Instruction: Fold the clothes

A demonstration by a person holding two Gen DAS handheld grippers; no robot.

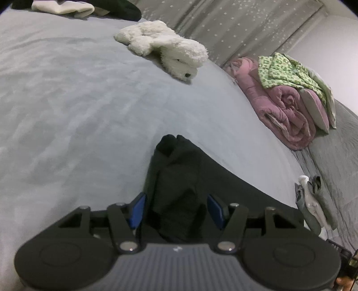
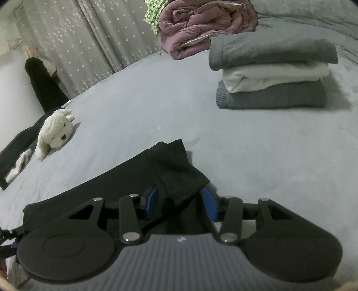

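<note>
Black garment (image 1: 179, 179) spread on grey bed (image 1: 67, 112), an edge clamped in left gripper (image 1: 176, 209), another in right gripper (image 2: 181, 203), three folded clothes (image 2: 273, 76) stacked beyond, one white plush toy (image 1: 165, 49).

The black garment (image 1: 179, 179) hides the inner faces of the blue pads (image 1: 137, 208) on the left gripper (image 1: 176, 208), so their contact is unclear. The dark clothes (image 1: 125, 9) are cut by the top edge.
</note>
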